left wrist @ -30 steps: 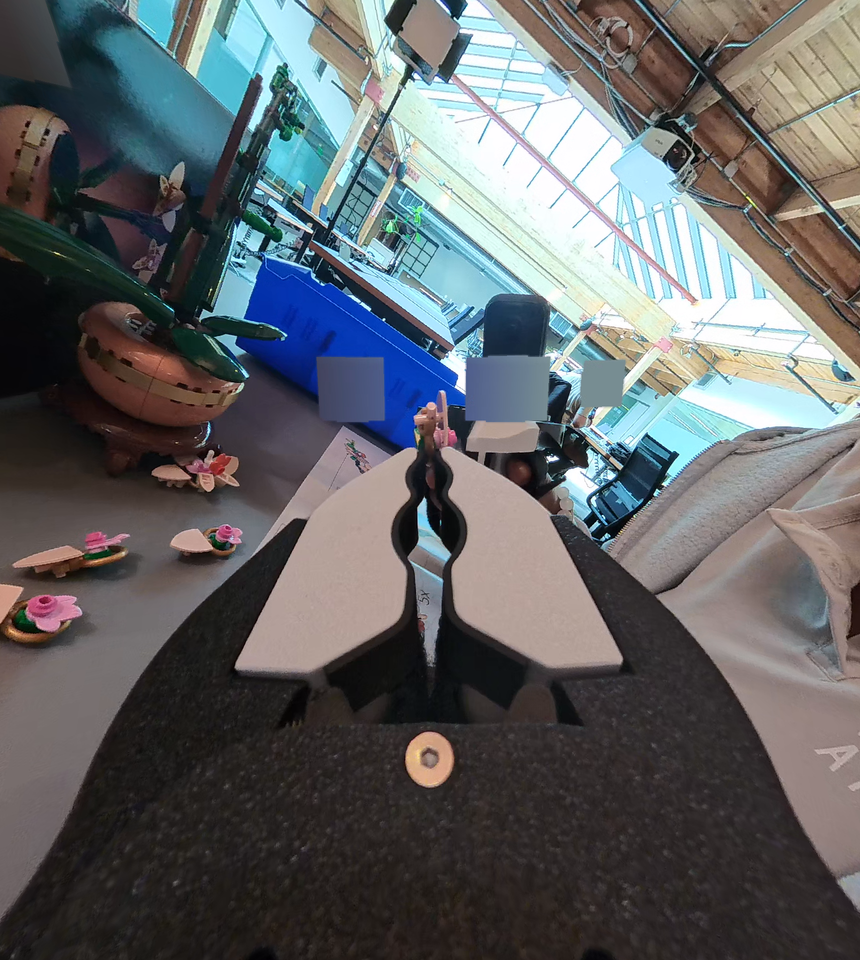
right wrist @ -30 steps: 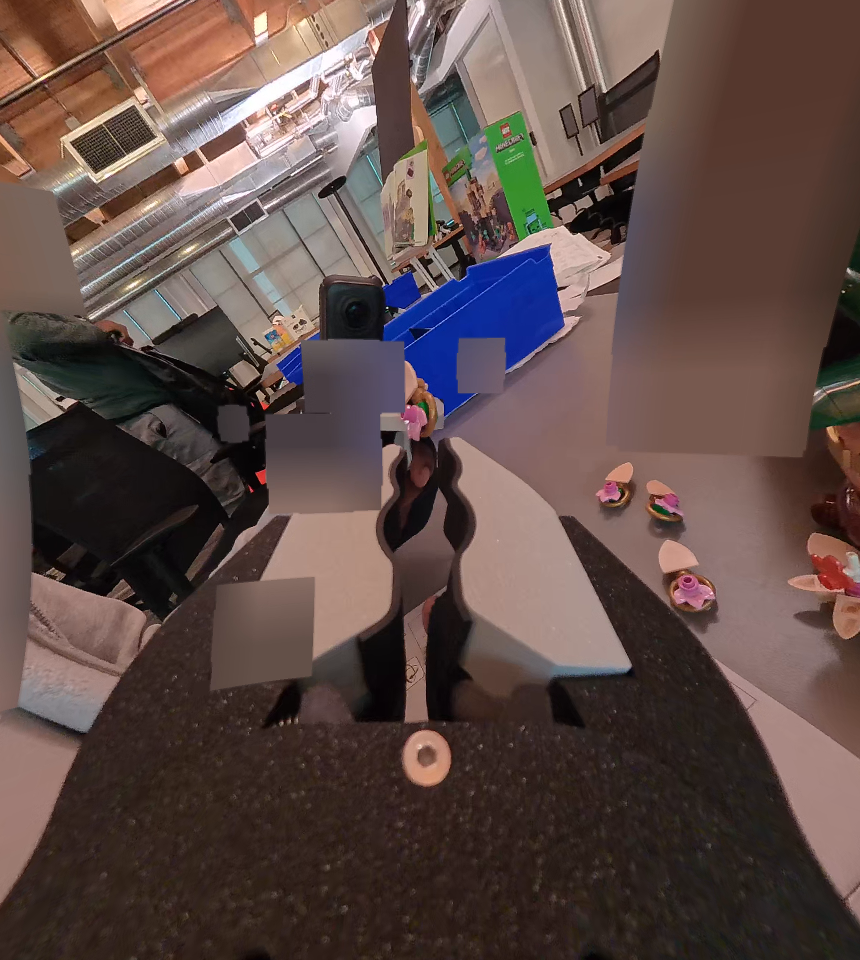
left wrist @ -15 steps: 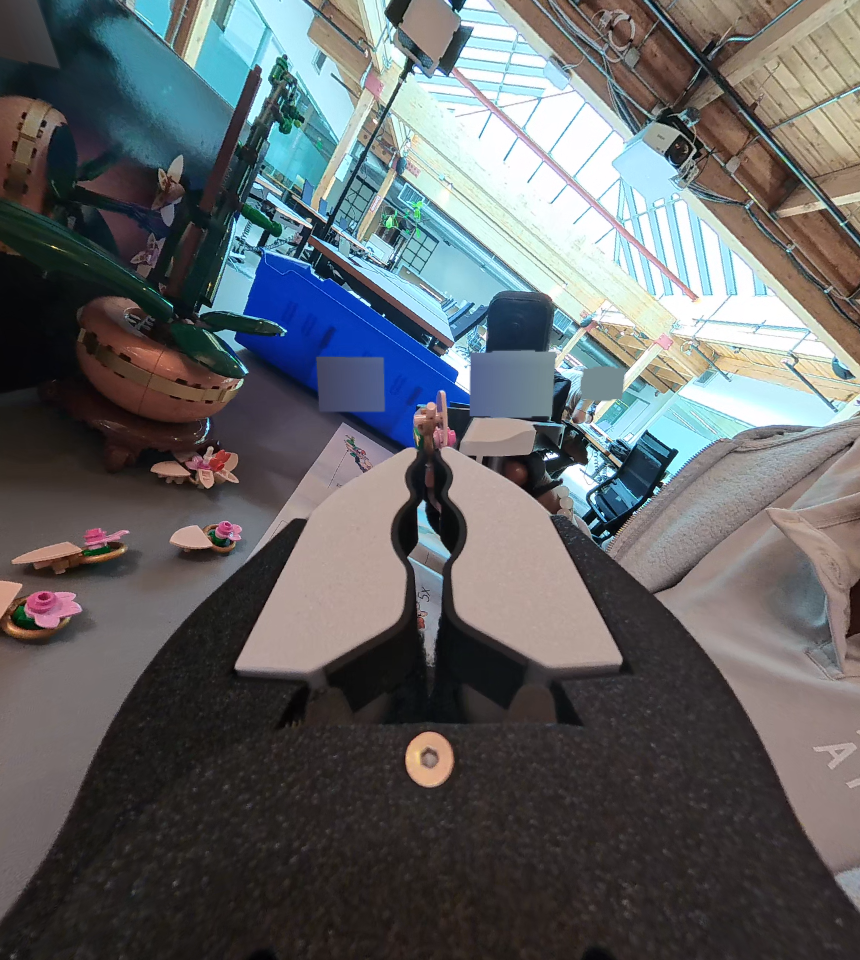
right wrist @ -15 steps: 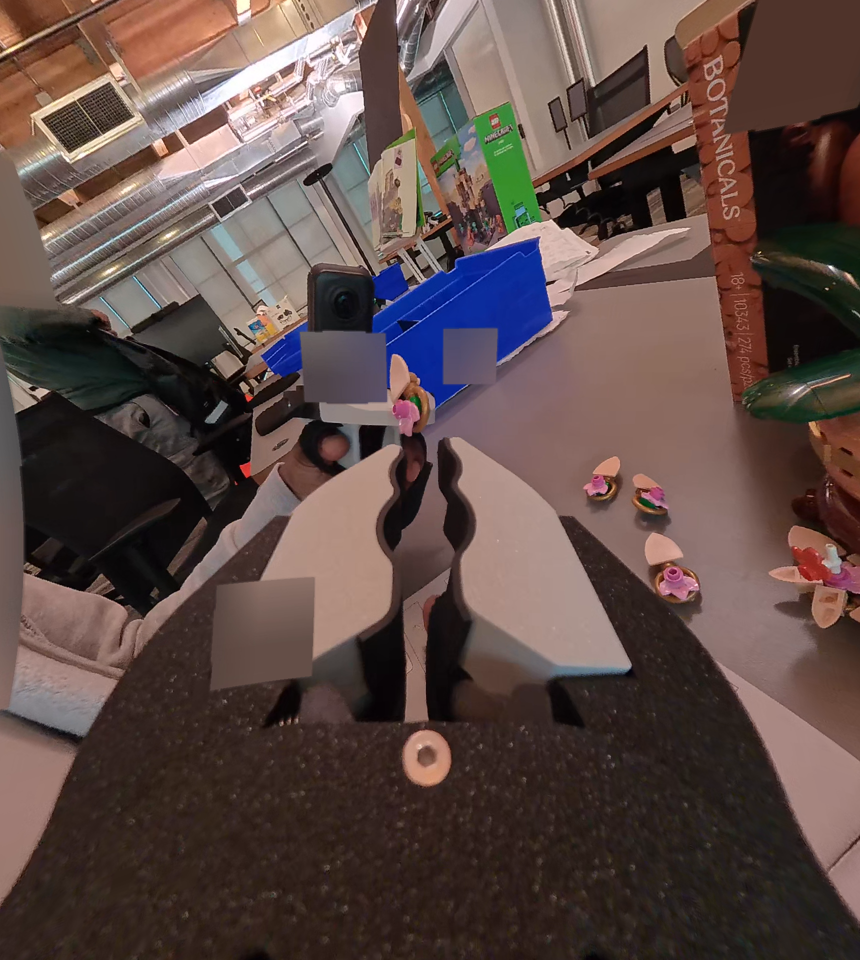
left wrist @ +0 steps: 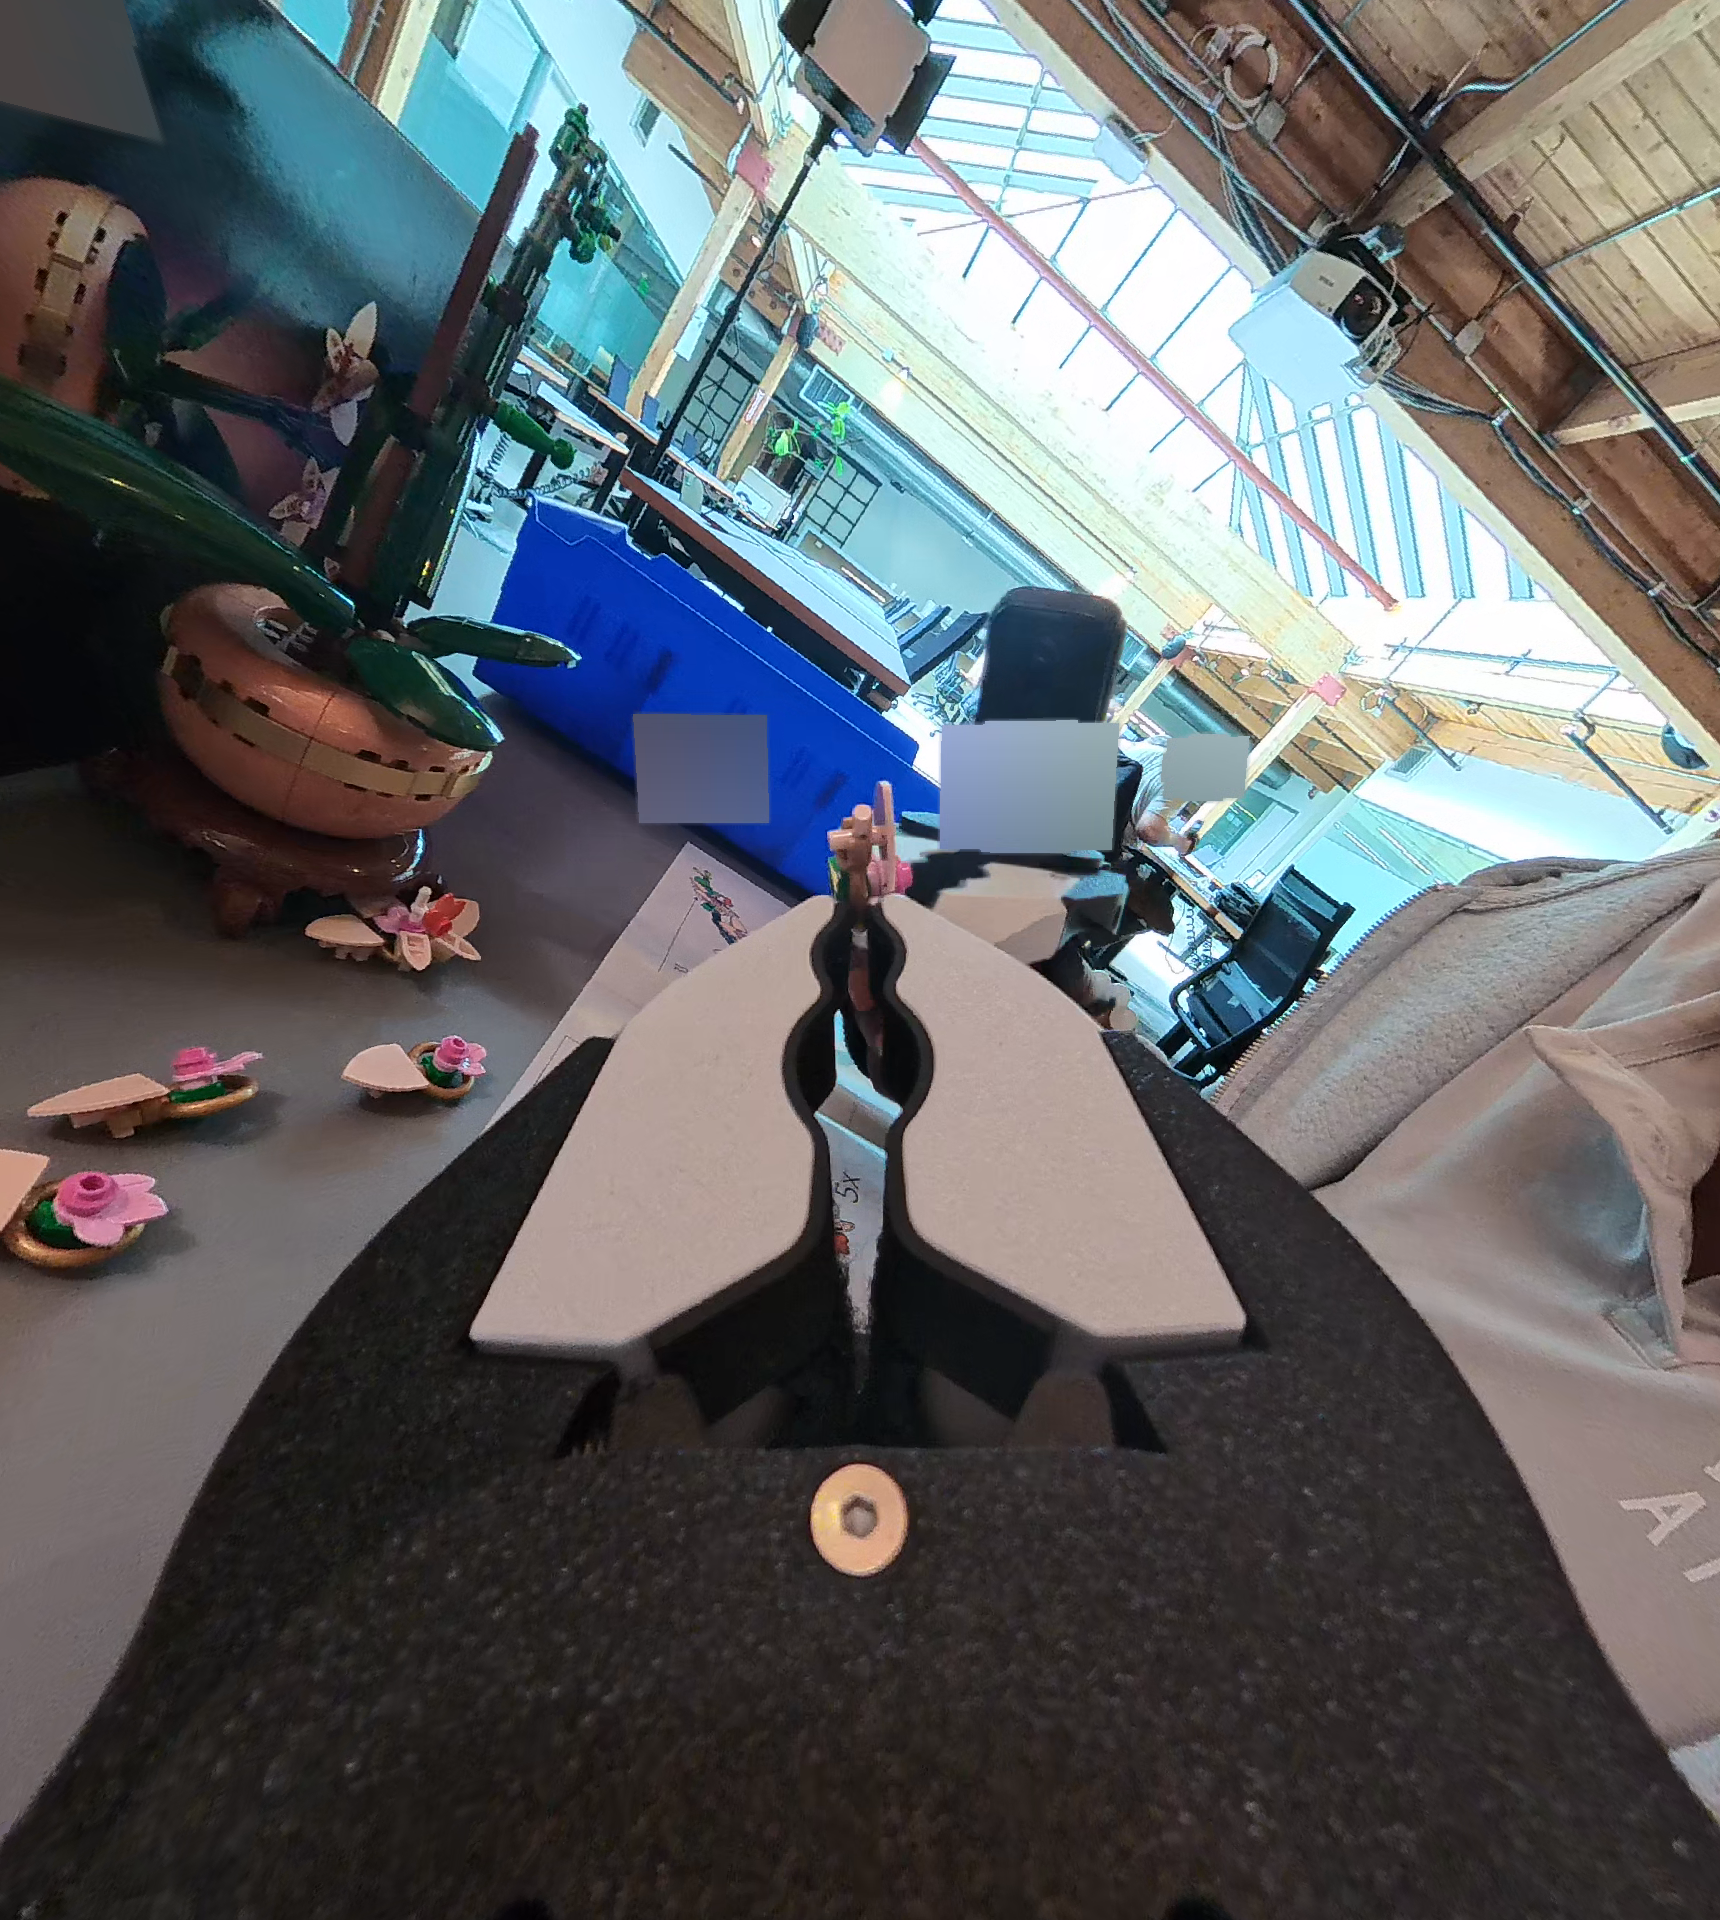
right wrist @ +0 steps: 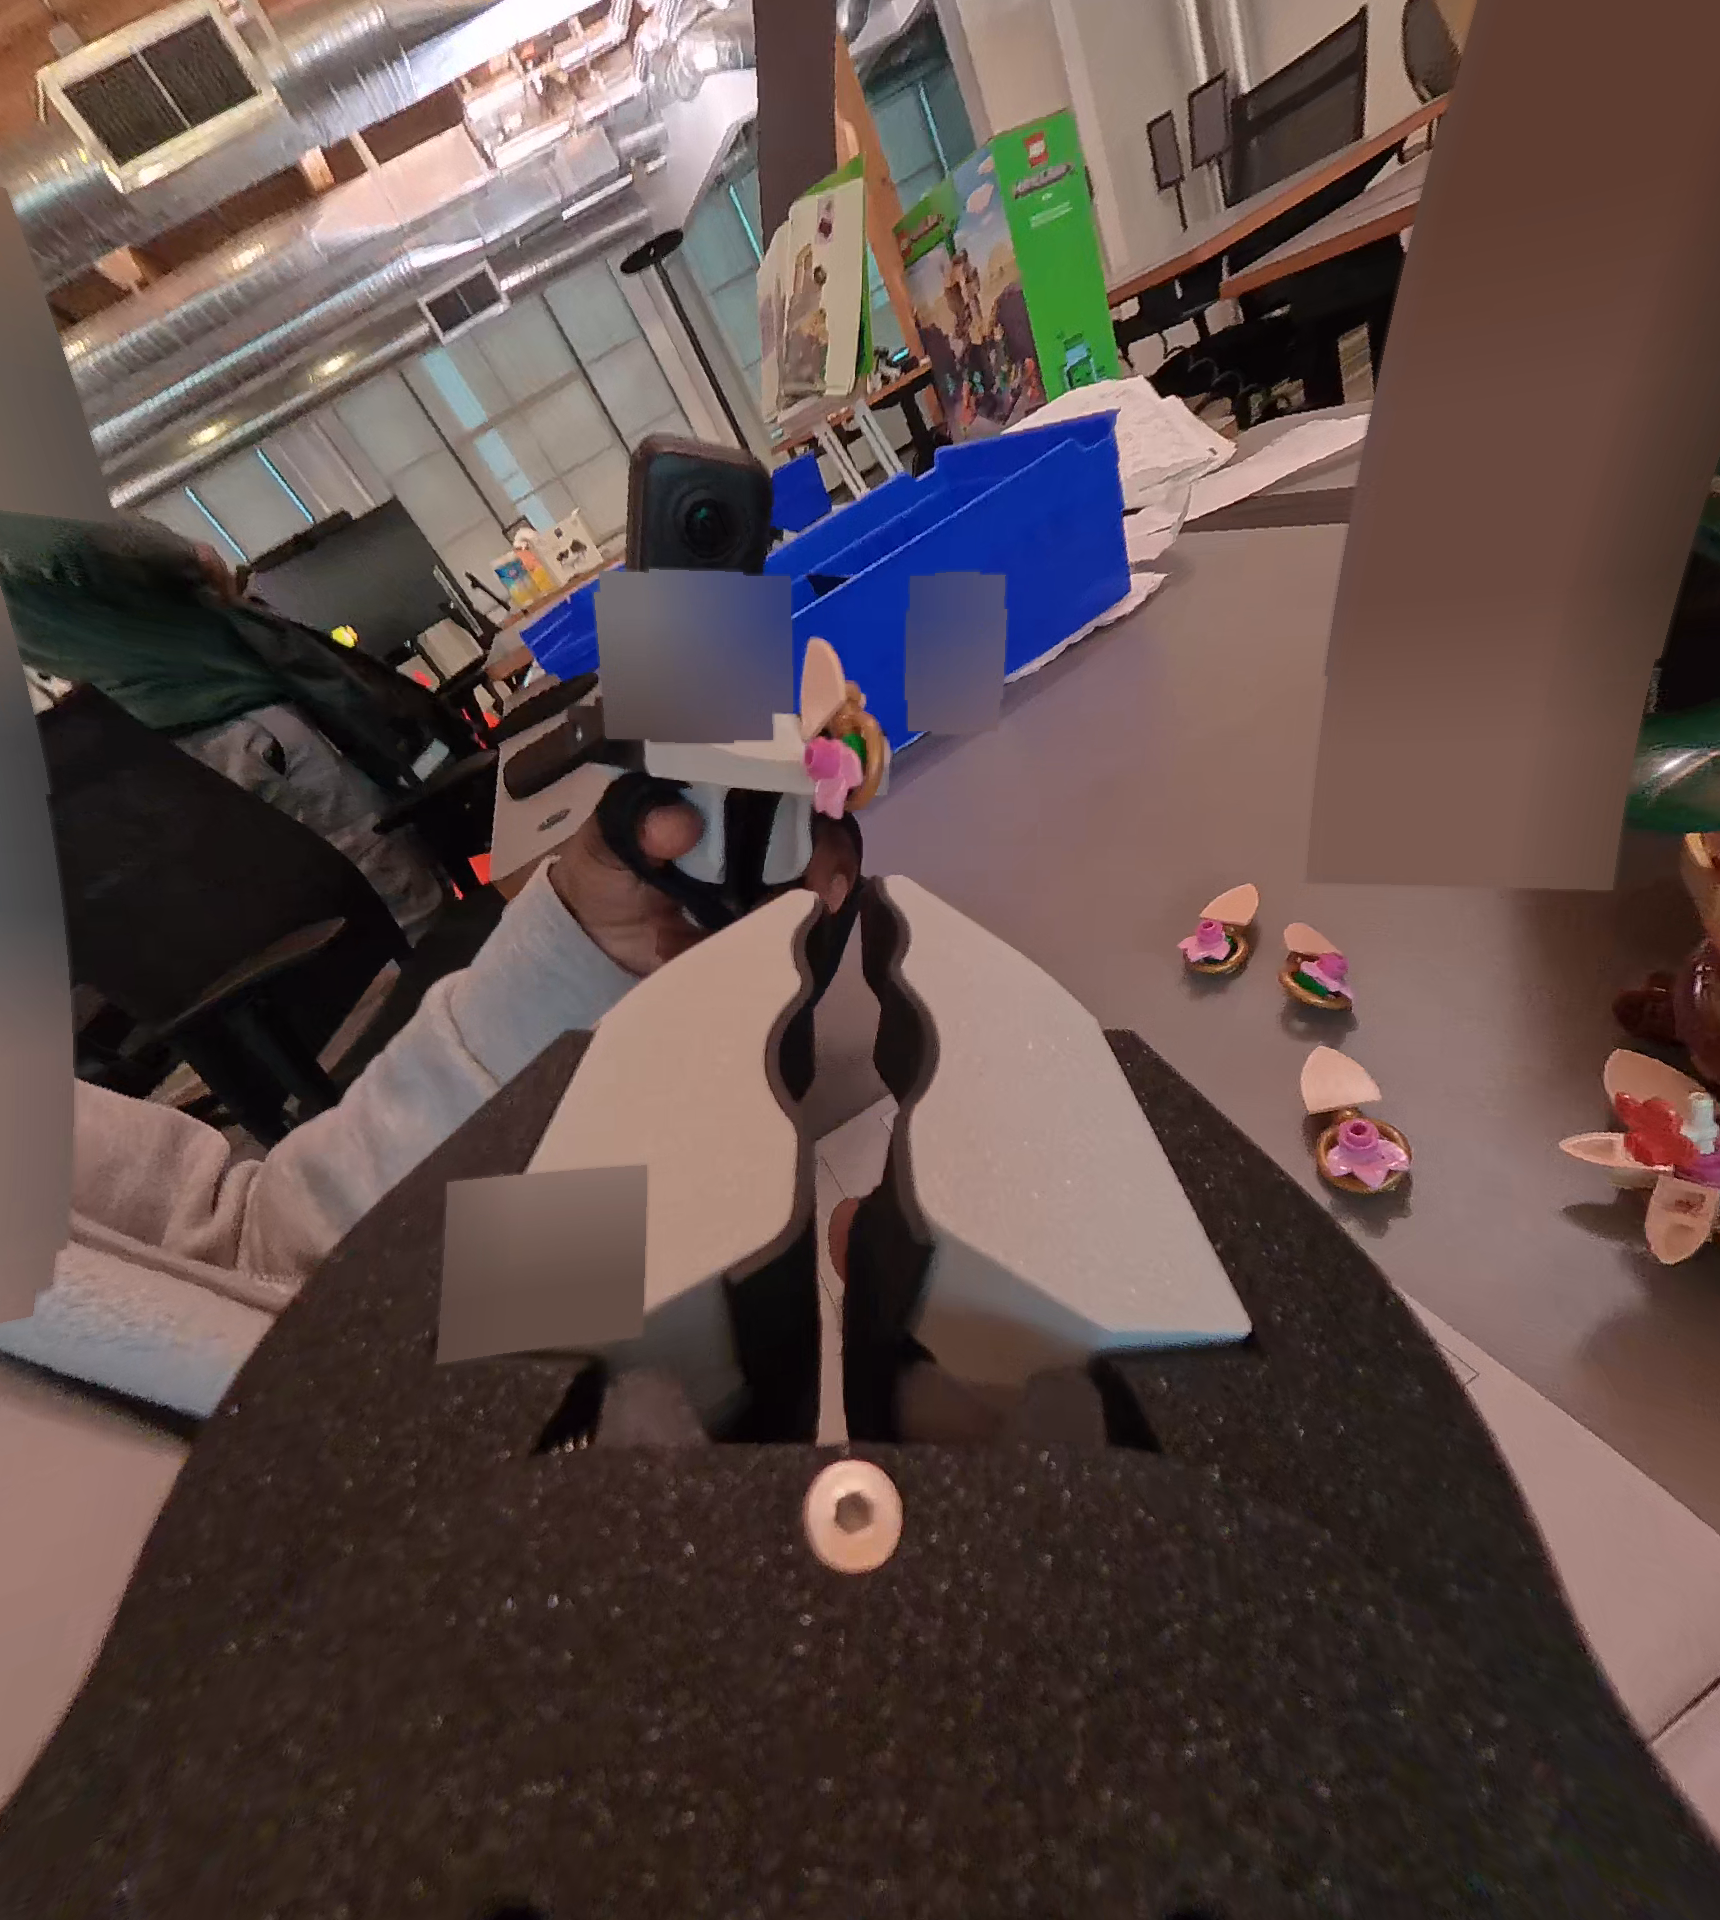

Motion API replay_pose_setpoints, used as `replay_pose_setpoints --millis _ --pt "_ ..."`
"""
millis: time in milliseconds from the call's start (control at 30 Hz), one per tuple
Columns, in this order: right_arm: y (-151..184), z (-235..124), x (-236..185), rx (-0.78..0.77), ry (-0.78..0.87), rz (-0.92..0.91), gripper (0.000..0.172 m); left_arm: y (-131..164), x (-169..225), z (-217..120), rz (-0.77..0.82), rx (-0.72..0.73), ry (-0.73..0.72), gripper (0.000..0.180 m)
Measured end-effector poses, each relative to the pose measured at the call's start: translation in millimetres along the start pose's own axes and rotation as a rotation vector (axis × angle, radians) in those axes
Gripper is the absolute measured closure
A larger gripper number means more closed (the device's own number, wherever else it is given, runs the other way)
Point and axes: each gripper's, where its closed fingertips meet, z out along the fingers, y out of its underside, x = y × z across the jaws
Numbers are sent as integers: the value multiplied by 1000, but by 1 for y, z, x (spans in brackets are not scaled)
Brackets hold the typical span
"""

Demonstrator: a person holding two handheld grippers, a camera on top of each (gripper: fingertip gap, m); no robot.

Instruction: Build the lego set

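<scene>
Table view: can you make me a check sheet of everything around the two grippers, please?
Surface: grey table, with a white picture sheet under the grippers.
Things: three small flower pieces lie loose. A fuller flower lies by the brick-built plant pot.
Clutter: blue bin at the back.
Grippers: left gripper is pinched shut on a small flower piece, lifted off the table. Right gripper faces it, jaws slightly apart, nothing between them.
Cables: nothing seen on the table.
Surroundings: office chairs, wooden ceiling, toy boxes, a person's sleeve.
</scene>
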Motion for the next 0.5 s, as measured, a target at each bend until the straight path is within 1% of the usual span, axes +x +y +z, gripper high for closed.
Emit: replay_pose_setpoints --millis 67,133,233,300,333,400,500 --pt "7 2 -1 -49 2 -32 166 -1 -1 -1 -2 4 -3 178" --pt "20 4 1 -141 13 -72 166 -1 -1 -1 -4 8 -6 178" --pt "56 4 9 -379 57 -156 168 -1 -2 -1 -5 7 -10 178" --pt "81 1 20 -546 124 -249 169 0 -2 -1 -4 3 -11 178" --pt "89 0 26 -603 161 -300 170 0 -2 -1 -4 1 -12 178" --pt "98 0 30 -672 195 -374 172 0 -2 -1 -4 0 -12 178" --pt "105 4 31 -707 201 -402 172 0 -2 -1 -5 4 -12 178"
